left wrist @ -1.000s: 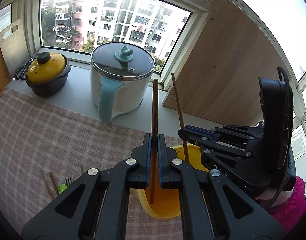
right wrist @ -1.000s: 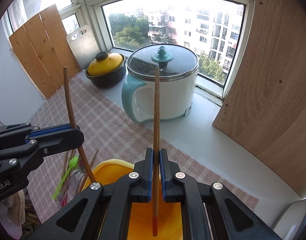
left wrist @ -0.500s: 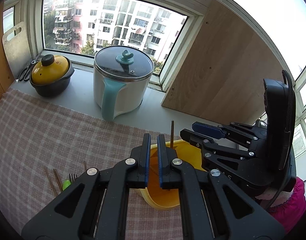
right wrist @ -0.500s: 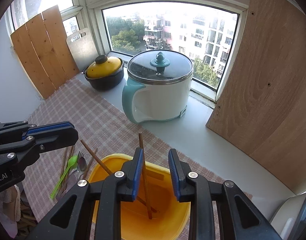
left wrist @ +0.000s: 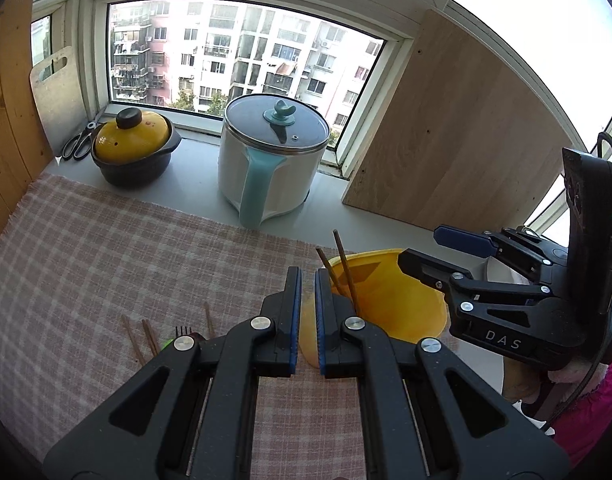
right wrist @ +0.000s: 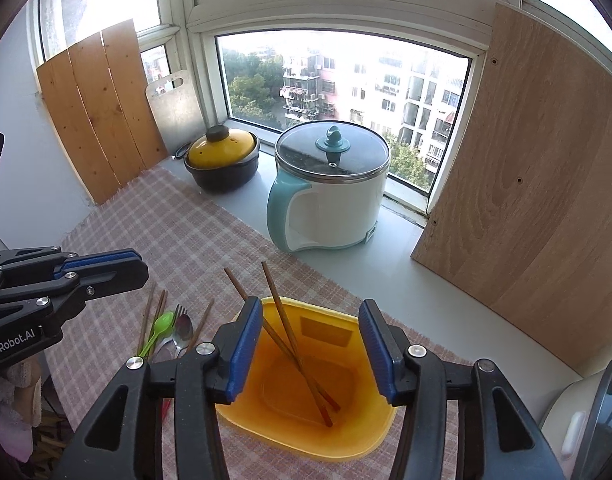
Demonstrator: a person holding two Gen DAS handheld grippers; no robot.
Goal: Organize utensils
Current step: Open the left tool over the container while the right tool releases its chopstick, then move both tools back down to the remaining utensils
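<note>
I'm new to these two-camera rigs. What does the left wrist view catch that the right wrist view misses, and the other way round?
Only the left view shows the scissors beside the yellow-lidded pot.

Only the right view shows the green spoon and metal spoon on the cloth, and the holder's inside bottom.

Both show the yellow holder with two chopsticks in it and the white kettle.

You face a bright window point(right wrist: 346, 92) (apartment blocks outside), wooden boards point(right wrist: 546, 160) leaning at both sides of the sill point(left wrist: 197, 136).

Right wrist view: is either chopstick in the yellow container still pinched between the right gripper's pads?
No. Both chopsticks lean loose inside the yellow container, while the right gripper has its opening jaws clear of them.
</note>
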